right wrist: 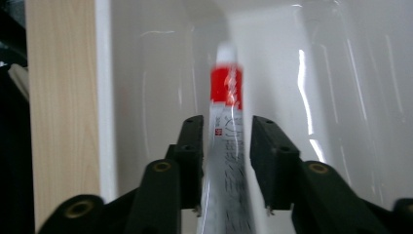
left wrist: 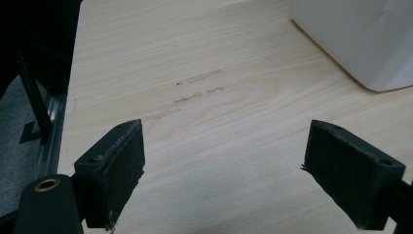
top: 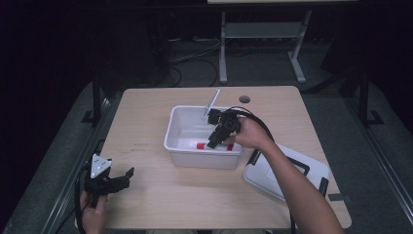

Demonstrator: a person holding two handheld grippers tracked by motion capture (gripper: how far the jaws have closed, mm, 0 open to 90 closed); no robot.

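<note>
A white tube with a red band (right wrist: 226,92) lies in a white plastic bin (top: 178,119) at the middle of the table; its red parts (top: 201,145) show near the bin's front wall. My right gripper (top: 214,142) reaches down into the bin, and its jaws press on both sides of the tube (right wrist: 226,151). My left gripper (top: 124,176) is held low over the table's front left corner, open, with bare wood between its pads (left wrist: 126,165). The bin's corner (left wrist: 370,44) lies ahead of it to the right.
The bin's white lid with black handles (top: 287,170) lies flat at the table's right front. A thin white stick (top: 212,102) leans over the bin's far rim. A round cable hole (top: 244,99) sits near the far edge. Pencil marks (left wrist: 199,87) are on the wood.
</note>
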